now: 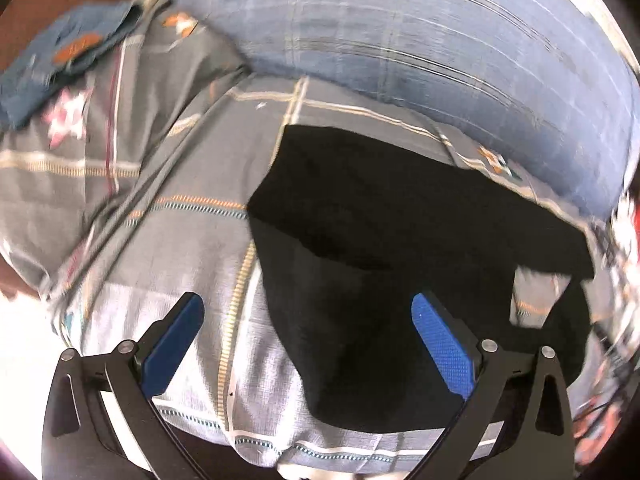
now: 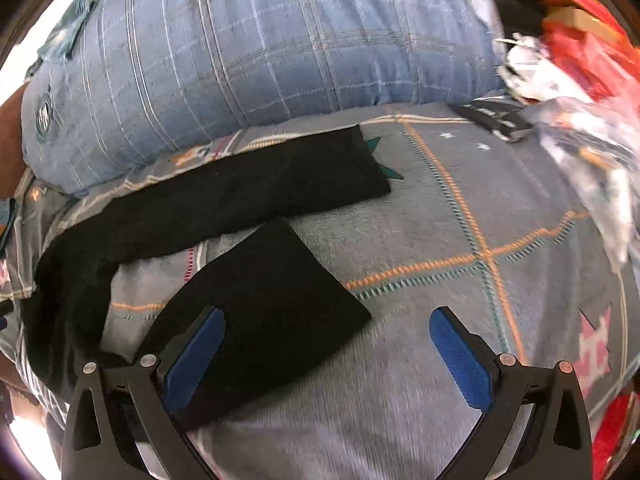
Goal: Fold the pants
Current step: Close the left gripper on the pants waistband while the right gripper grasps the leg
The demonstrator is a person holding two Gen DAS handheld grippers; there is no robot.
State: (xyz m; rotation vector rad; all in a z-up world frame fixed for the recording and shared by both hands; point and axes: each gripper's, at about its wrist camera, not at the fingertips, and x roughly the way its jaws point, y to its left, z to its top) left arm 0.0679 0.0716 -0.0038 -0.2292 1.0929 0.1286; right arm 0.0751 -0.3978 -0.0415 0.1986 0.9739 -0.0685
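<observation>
Only right wrist view shows both pants [image 2: 248, 200] legs; each hand-held gripper gapes empty.

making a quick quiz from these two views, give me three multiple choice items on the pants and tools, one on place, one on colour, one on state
1. Where do the pants lie?
A. on a grey patterned bedspread
B. on a wooden floor
C. over a chair back

2. What colour are the pads on the right tool?
A. red
B. blue
C. yellow

3. What state is the left tool in?
A. shut on the pants
B. shut on the pillow
C. open, holding nothing

Answers:
1 A, the black cloth is spread flat on the bedspread, in front of the blue pillow.
2 B, both pads show blue.
3 C, its jaws stand wide apart above the pants, and nothing is clamped between them.
</observation>
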